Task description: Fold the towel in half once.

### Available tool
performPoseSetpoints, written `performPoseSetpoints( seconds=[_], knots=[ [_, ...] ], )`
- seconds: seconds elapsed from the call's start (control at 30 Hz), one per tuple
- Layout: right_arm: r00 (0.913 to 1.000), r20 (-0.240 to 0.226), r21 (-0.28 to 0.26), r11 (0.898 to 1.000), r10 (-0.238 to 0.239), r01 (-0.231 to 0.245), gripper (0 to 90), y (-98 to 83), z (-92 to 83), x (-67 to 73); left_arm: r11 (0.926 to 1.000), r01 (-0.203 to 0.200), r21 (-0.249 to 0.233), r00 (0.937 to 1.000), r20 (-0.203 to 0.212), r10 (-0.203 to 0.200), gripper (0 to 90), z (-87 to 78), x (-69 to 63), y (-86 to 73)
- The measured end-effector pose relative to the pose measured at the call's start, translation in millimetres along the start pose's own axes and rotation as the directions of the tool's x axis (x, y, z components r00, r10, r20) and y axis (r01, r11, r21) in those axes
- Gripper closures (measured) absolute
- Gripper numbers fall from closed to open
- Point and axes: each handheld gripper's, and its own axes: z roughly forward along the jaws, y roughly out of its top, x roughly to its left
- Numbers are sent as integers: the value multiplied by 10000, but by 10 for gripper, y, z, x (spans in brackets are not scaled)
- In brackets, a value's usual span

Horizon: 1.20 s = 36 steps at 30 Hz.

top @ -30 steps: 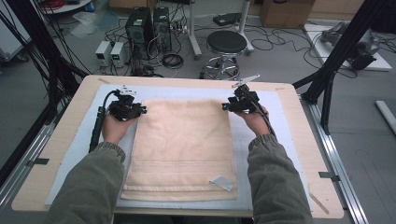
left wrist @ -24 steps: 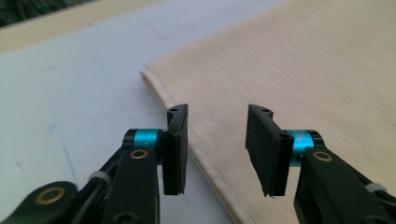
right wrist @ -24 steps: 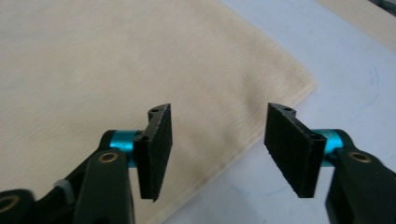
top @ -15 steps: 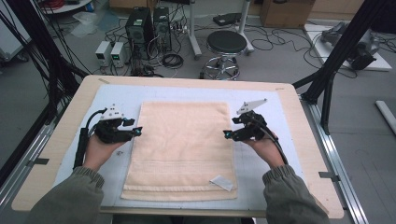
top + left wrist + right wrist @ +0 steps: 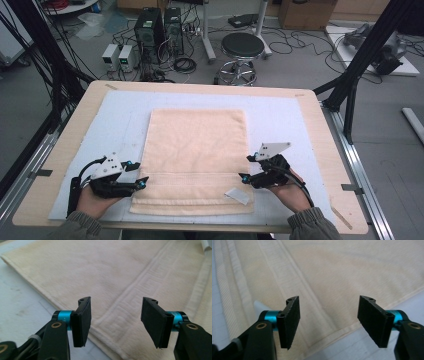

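While the towel [image 5: 196, 160] lies flat on the pale mat [image 5: 280, 120] in the middle of the table [image 5: 320, 145], both grippers sit at its near corners with nothing clamped. Towel is cream, folded into a tall rectangle, long sides running near to far, woven border band across the near end, small white label [image 5: 236, 195] on its near right corner.

Left gripper [image 5: 142, 175] is just off the towel's near left edge, tips pointing right at the border band. Its jaws have just been opening; in the left gripper view the left gripper [image 5: 115, 321] shows both black pads [image 5: 82, 320] well apart, towel edge and key-pattern border under the gap, no cloth between them.

Right gripper [image 5: 246, 167] is over the near right edge, tips pointing left, just far of the label. Its jaws have just been closing a little but stand apart; in the right gripper view the right gripper [image 5: 328, 321] has the towel edge running diagonally below the gap, pads [image 5: 292, 320] not pressing on anything.

Each hand [image 5: 95, 200] comes in from the near edge in olive sleeves, cable trailing back from each gripper.

Beyond the far edge of the table: a black stool [image 5: 242, 47], computer towers [image 5: 160, 30] and loose cables on the floor
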Motion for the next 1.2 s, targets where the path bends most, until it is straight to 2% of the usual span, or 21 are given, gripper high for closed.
performPoseSetpoints(
  seconds=[0.07,0.17,0.27,0.3,0.43,0.57,0.6,0.73,0.8,0.87,1.0,1.1,1.2],
  knots=[
    [9997,-218,49,10000,65,-64,429,-74,39,43,9998,-34,195,9998,202,30,471,37,-26,-27],
    [9982,-564,227,9995,-195,209,524,-158,108,125,9986,-131,516,9973,728,93,547,78,-55,-51],
    [9956,-775,570,9967,-535,580,574,-198,173,176,9946,-389,961,9947,986,294,614,119,-97,-81],
    [9953,-850,637,9966,-465,520,586,-203,188,183,9927,-488,1099,9944,991,379,642,133,-105,-89],
    [9950,-936,563,9975,-363,416,664,-226,209,172,9921,-546,1130,9951,887,447,720,149,-117,-100],
    [9930,-982,538,9960,-659,714,807,-221,209,209,9916,-575,1156,9952,855,478,849,164,-124,-82],
    [9929,-933,543,9954,-739,792,851,-215,206,215,9914,-616,1156,9954,806,525,857,166,-134,-76],
    [9911,-1007,584,9939,-873,935,865,-168,179,212,9936,-516,1009,9968,657,451,868,106,-122,-38],
    [9914,-1016,398,9954,-830,874,867,-132,132,210,9969,-310,722,9976,647,263,869,57,-111,-10],
    [9904,-1053,220,9955,-890,918,866,-81,79,206,9979,-360,546,9979,563,329,869,-9,-102,45],
    [9904,-838,-160,9939,-1097,1088,866,83,-95,219,9990,-443,69,9980,449,439,869,-188,-71,190],
    [9876,-1002,-385,9923,-1208,1174,865,187,-217,254,9989,-465,-11,9973,572,465,868,-290,-74,249],
    [9840,-1299,-256,9925,-1218,1194,858,173,-238,319,9992,-333,225,9953,916,311,862,-305,-107,181]
  ],
)
